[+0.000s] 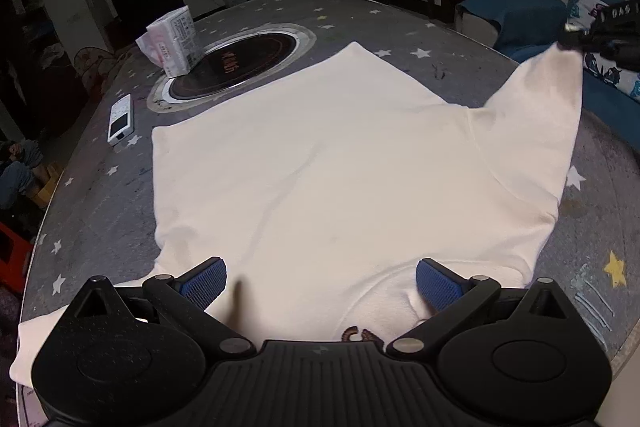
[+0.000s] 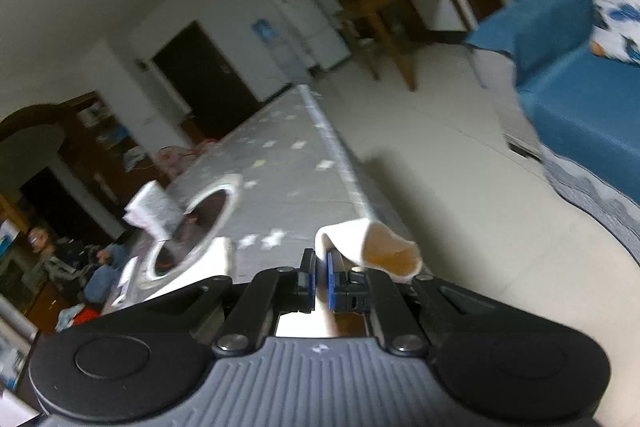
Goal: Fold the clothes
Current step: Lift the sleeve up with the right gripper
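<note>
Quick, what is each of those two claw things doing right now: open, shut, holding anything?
Left gripper: open, holding nothing, above the white shirt.
Right gripper: shut on the shirt's sleeve, lifting it.

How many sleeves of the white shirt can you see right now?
2. One sleeve is lifted at the table's right edge, pinched in the right gripper. The other lies flat at bottom left, partly hidden by the left gripper.

Dim room: white walls (image 2: 100, 7), pale tiled floor (image 2: 460, 155), blue sofa (image 2: 580, 99), wooden table (image 2: 396, 7), dark doorway (image 2: 200, 75)
</note>
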